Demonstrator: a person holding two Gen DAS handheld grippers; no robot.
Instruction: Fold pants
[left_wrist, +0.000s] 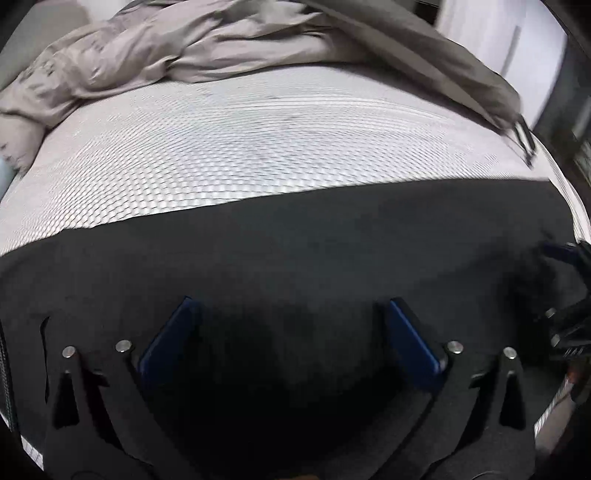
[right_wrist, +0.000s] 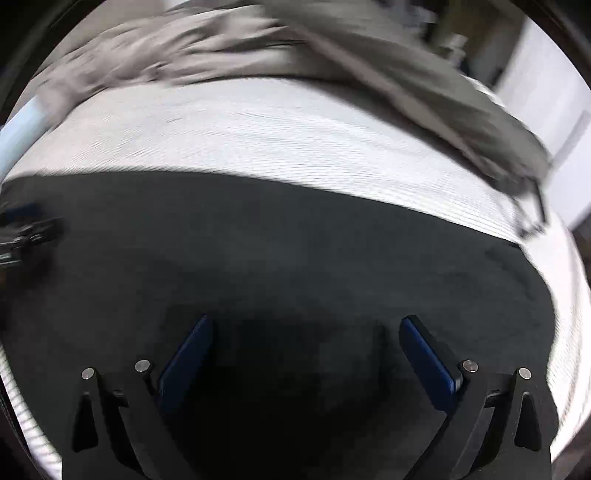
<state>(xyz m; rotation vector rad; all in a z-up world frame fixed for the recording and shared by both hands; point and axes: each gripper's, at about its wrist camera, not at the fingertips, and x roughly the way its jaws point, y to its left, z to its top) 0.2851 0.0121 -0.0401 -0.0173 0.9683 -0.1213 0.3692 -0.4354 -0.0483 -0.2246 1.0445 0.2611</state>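
dark pants (left_wrist: 295, 251) lie flat under both grippers' wide-apart jaws, nothing clamped.

Both wrist views look steeply down, close over the dark pants (left_wrist: 295, 258)

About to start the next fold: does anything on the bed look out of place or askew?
The black pants lie flat, and both sets of jaws stand open over them. The one odd thing is a crumpled grey-beige garment at the far side of the mattress, with a strap trailing over the mattress's right edge.
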